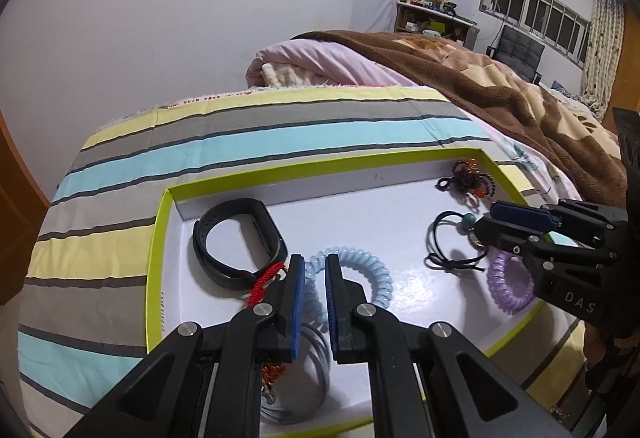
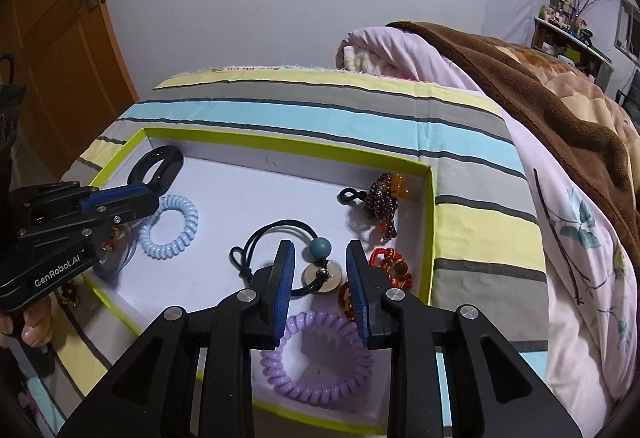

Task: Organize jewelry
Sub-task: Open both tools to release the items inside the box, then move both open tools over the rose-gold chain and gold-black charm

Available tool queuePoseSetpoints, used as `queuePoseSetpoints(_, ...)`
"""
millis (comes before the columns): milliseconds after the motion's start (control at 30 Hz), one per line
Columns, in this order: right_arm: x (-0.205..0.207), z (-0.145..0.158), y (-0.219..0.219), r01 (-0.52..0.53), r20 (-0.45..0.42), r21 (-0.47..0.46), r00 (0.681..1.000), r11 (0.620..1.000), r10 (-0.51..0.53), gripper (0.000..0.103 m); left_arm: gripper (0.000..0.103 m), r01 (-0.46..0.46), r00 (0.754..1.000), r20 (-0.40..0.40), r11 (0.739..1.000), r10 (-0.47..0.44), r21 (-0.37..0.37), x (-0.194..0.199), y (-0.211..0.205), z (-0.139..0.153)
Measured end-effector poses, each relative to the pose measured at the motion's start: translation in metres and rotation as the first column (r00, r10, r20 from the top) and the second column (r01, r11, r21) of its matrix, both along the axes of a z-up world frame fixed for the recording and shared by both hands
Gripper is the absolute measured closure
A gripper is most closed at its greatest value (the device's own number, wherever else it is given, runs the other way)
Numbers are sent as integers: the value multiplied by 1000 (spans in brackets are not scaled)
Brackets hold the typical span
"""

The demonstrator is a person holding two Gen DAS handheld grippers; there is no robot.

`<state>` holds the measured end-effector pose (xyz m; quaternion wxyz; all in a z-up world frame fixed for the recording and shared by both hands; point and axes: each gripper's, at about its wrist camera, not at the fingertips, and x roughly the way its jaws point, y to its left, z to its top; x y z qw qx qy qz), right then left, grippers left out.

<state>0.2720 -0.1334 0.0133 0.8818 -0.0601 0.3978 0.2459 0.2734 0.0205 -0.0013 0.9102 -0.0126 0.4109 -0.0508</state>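
Observation:
A shallow white tray with a lime rim (image 1: 160,238) (image 2: 430,222) lies on the striped bed. In it are a black wristband (image 1: 236,242) (image 2: 160,164), a blue spiral hair tie (image 1: 360,270) (image 2: 172,226), a purple spiral tie (image 1: 508,286) (image 2: 316,362), a black cord tie with a teal bead (image 1: 456,238) (image 2: 320,248), dark bead bracelets (image 1: 468,178) (image 2: 380,202) and a red knotted charm (image 1: 264,282) (image 2: 394,266). My left gripper (image 1: 316,266) (image 2: 154,194) is open a little over the blue tie. My right gripper (image 2: 320,258) (image 1: 486,220) is open above the cord tie's metal disc (image 2: 322,276).
A striped sheet (image 1: 260,134) covers the bed. A pink quilt and brown blanket (image 1: 500,86) lie heaped to the right. An orange door (image 2: 60,38) stands at left. A shelf (image 1: 432,18) and a chair stand far back.

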Motion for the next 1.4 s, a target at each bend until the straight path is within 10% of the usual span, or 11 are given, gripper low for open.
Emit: queuePoseSetpoints(1400,-186,18,-53,-51,23,115,999,992,48,75,94,-50,993,107,999,51,-7,-203,2,27)
